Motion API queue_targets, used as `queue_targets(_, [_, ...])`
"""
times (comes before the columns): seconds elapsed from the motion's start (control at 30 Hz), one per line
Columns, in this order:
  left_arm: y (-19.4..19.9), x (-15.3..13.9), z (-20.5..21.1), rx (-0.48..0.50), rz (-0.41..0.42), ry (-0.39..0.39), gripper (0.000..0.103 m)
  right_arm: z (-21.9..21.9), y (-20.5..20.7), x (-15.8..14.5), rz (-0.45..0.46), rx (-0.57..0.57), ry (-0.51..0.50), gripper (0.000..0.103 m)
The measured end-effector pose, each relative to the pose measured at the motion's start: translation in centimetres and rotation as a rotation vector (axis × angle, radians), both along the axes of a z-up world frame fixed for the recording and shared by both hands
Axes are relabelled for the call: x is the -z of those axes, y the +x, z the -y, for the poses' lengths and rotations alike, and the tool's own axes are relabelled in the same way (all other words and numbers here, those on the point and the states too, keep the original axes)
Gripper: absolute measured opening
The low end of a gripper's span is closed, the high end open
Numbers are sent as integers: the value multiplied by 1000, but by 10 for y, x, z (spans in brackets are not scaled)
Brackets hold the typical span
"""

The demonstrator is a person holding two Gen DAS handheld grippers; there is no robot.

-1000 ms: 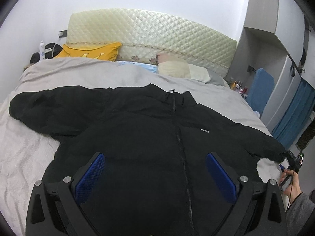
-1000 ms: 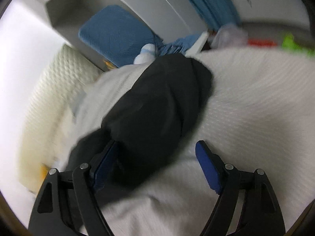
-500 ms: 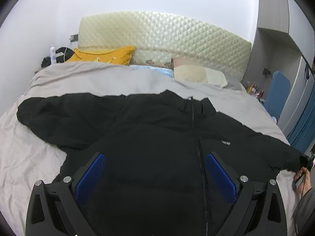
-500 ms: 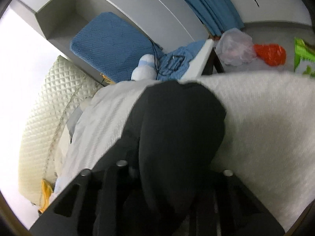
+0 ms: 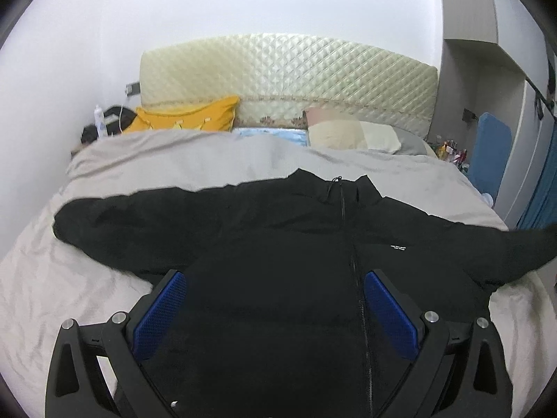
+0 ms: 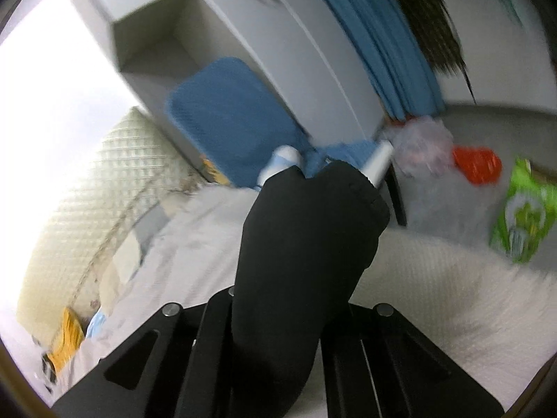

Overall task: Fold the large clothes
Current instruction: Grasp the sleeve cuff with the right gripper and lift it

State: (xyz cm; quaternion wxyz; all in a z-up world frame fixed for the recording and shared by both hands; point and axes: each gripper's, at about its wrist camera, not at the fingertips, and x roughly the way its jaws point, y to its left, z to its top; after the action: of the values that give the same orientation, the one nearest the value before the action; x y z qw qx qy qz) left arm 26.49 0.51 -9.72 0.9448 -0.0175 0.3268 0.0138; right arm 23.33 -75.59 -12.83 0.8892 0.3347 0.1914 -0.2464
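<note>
Jacket point(image 5: 278, 264) lay spread flat on the bed point(image 5: 174, 160), my right gripper point(image 6: 275, 313) was clamped on its sleeve cuff point(image 6: 313, 216), left gripper point(image 5: 275, 299) gaping over the hem, so I figured swinging the sleeve across slowly was smartest.

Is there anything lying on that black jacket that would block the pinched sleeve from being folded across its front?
Nothing visible: the black jacket front lies bare, and the right gripper already clamps the sleeve.

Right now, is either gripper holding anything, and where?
Right gripper is shut on the black jacket's sleeve, near its cuff end. Left gripper is open, holding nothing.
</note>
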Motion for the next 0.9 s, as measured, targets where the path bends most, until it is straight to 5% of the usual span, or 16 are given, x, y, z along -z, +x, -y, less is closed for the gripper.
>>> queue_targets(0.47, [-76, -28, -49, 19, 19, -66, 103, -192, -1, -176, 115, -249, -285, 9])
queue_targets(0.7, [-91, -47, -68, 39, 52, -116, 103, -304, 15, -210, 177, -384, -319, 10])
queue_targets(0.9, [-97, -66, -85, 25, 94, -124, 103, -398, 30, -201, 208, -528, -345, 10])
